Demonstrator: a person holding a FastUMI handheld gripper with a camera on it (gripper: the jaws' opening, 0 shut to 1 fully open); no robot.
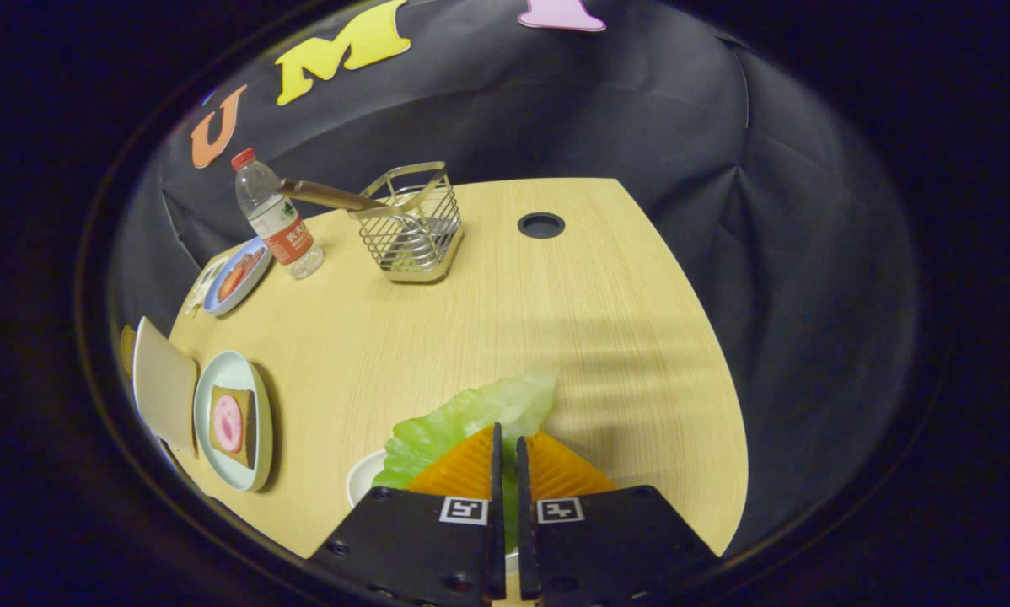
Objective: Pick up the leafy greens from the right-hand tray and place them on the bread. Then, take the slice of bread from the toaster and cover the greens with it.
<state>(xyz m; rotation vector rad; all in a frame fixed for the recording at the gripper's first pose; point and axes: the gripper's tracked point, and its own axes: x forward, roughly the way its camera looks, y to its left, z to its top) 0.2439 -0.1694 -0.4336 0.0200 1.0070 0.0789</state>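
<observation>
My gripper (507, 443) is shut on the leafy greens (471, 417), a pale green lettuce leaf that sticks out ahead of the orange fingers (464, 468) and hangs above the table. A bit of white tray (360, 479) shows under the leaf, left of the fingers. Far to the left, a light blue plate (256, 421) holds a slice of bread (245, 426) topped with a pink ham round. Just beyond that plate stands the toaster (163, 386), a pale box with a brown bread edge (126, 347) showing behind it.
A wire basket (412, 223) with a brown-handled utensil stands at the table's back. A water bottle (273, 215) with a red cap and a blue plate of food (237, 276) sit to its left. A round cable hole (541, 225) lies to the right. The wooden table (606, 337) ends close on the right.
</observation>
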